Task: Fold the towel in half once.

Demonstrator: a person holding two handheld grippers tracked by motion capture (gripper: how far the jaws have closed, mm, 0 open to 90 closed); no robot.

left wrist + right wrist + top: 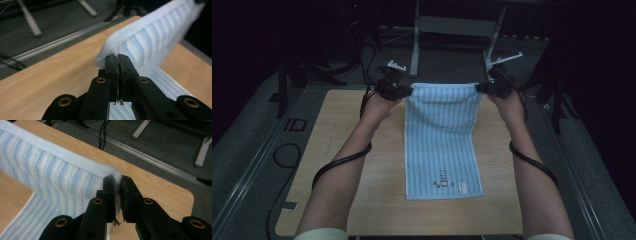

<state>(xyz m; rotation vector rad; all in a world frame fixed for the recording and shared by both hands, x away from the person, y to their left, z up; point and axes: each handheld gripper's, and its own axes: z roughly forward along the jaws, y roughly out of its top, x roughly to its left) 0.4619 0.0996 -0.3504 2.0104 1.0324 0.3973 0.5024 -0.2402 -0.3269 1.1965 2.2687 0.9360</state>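
Towel: soft, light, limp; sags between grips. Left gripper and right gripper each clamped tight on a far corner; near end rests on table.

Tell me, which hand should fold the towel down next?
Neither left nor right alone, probably both together: the left gripper and the right gripper each pinch a far corner of the towel, lifted level, while its near end lies on the table.

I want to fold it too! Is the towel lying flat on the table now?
No, only partly. The towel's far edge is lifted by the left tongs and right tongs; its near end lies on the table.
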